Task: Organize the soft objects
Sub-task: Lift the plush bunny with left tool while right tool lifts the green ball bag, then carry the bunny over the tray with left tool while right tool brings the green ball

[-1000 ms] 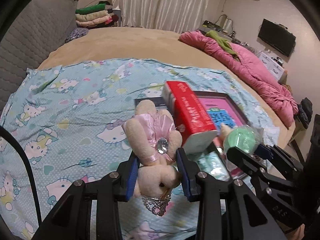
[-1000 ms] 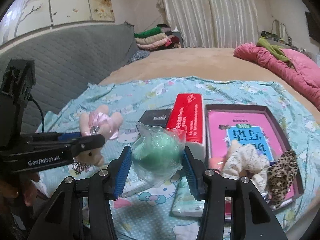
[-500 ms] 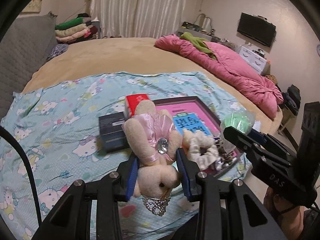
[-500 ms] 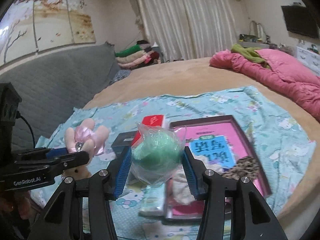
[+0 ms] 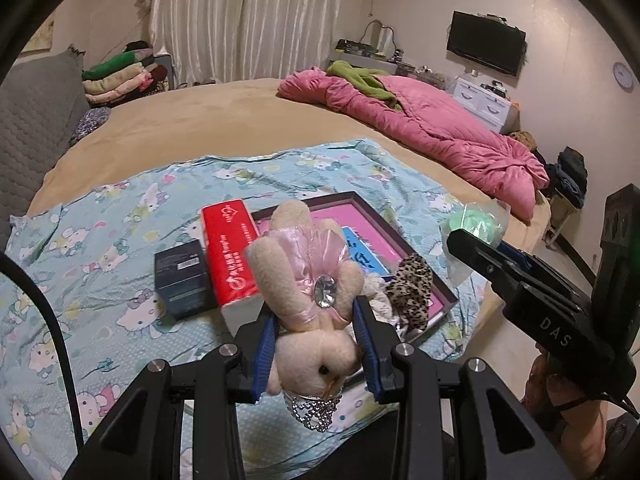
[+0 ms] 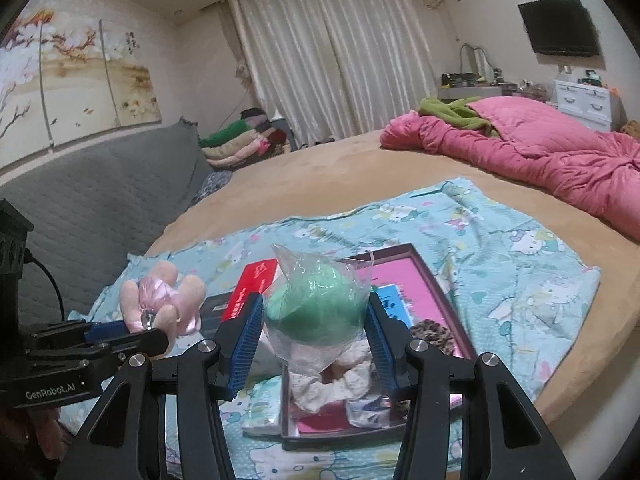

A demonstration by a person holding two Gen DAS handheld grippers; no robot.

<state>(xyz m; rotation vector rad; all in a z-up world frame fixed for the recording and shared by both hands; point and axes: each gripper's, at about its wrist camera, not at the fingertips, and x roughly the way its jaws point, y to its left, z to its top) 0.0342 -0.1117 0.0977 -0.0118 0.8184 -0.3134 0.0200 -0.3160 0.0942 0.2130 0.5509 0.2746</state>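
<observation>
1. Broadly, a round bed [image 5: 224,120] with a tan cover fills both views, and a crumpled pink quilt [image 5: 432,124] lies along its far right side.
2. A light-blue cartoon-print sheet [image 5: 100,240] is spread over the near part of the bed and carries all the small things.
3. A shallow dark-rimmed tray [image 6: 436,292] with a pink lining lies on the sheet; inside it sit a leopard-print scrunchie [image 5: 412,292] and a pale floral scrunchie [image 6: 340,384], the two close together at the tray's near end.
4. A red tissue pack [image 5: 232,248] lies just left of the tray, touching or nearly touching its rim (I cannot tell which), and a dark box [image 5: 182,276] lies just left of the pack.
5. The right tongs [image 6: 316,332] are closed on a green soft ball in a clear bag [image 6: 320,304], the blue pads pressing its sides, held in the air above the near end of the tray.
6. The left tongs [image 5: 316,344] grip a beige plush bunny [image 5: 308,280] around its body, at a narrower opening; the toy wears a pink ribbon with a clear gem and hangs clear of the sheet, above its near edge.
7. A small beaded crown [image 5: 314,408] dangles from the bunny's head, below the tongs.
</observation>
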